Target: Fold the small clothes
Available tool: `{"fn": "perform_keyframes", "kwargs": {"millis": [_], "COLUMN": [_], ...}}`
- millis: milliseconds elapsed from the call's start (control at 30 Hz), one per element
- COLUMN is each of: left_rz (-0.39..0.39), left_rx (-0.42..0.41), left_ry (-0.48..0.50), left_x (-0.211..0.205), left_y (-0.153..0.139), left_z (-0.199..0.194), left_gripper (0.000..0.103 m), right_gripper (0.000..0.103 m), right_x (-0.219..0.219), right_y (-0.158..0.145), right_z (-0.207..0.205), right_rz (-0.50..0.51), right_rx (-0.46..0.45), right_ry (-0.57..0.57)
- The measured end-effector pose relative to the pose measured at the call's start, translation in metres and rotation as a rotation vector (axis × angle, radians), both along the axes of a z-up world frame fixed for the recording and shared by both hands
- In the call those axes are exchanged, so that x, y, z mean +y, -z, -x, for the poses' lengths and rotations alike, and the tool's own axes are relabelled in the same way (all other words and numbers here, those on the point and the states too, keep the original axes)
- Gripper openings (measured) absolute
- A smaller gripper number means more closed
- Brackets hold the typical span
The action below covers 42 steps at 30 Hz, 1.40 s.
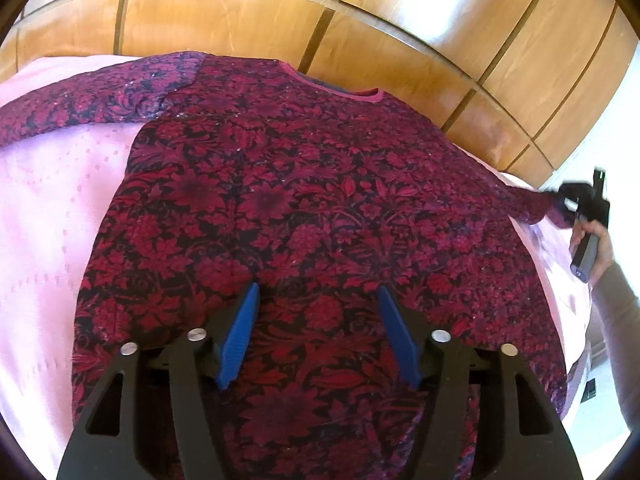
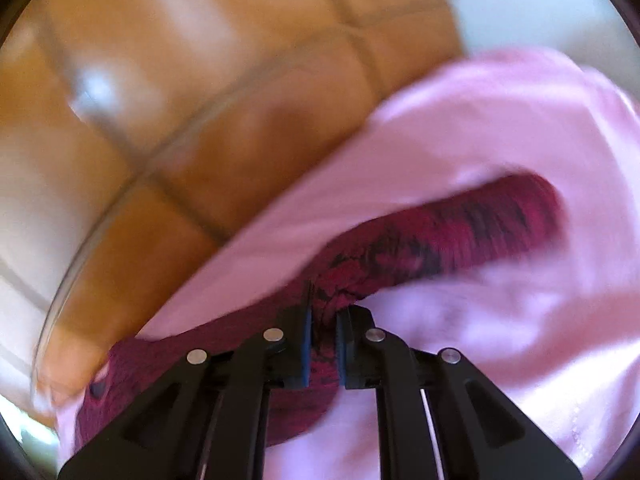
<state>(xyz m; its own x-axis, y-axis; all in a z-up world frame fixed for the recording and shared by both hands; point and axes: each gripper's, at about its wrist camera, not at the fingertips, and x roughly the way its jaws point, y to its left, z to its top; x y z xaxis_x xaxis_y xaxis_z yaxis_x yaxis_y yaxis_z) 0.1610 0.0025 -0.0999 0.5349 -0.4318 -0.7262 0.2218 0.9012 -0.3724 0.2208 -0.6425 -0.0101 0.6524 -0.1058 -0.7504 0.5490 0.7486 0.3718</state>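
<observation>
**Right gripper pinches a sleeve of a floral top on a pink bed**

A pink bedspread [image 1: 52,220] fills the scene ahead of both tools, wooden panelling [image 1: 360,28] beyond it. A red floral top [image 1: 304,208] lies flat under the left gripper [image 1: 316,304], whose blue pads stand apart above the fabric. The right gripper [image 2: 323,344] is clamped on the sleeve [image 2: 440,232], which trails ahead to its right.

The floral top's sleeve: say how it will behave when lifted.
Probably floppy: the sleeve bunches where the right hand-held gripper pinches it. Likely light: it stretches from the floral top without dragging it. It may snag the pink bedspread.
</observation>
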Motion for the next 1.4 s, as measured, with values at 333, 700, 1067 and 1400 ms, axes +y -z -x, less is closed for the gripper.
{"fn": "perform_keyframes", "kwargs": {"millis": [333, 700, 1067, 1400], "left_rz": [-0.036, 0.042, 0.237, 0.206], "left_rx": [-0.008, -0.005, 0.104, 0.224], "left_ry": [-0.005, -0.069, -0.129, -0.143], "left_x": [-0.010, 0.026, 0.033, -0.013], "left_y": [-0.015, -0.039, -0.050, -0.023], "left_z": [-0.001, -0.015, -0.096, -0.158], "left_gripper": [0.091, 0.099, 0.080, 0.050], "right_gripper": [0.008, 0.016, 0.086, 0.083], "right_x": [0.181, 0.366, 0.340, 0.224], "right_y": [-0.030, 0.015, -0.011, -0.006], "right_z": [-0.065, -0.081, -0.017, 0.021], "right_rz": [0.188, 0.305, 0.190, 0.027], "right_rx": [-0.013, 0.102, -0.017, -0.007], "right_ry": [-0.488, -0.897, -0.889, -0.572]}}
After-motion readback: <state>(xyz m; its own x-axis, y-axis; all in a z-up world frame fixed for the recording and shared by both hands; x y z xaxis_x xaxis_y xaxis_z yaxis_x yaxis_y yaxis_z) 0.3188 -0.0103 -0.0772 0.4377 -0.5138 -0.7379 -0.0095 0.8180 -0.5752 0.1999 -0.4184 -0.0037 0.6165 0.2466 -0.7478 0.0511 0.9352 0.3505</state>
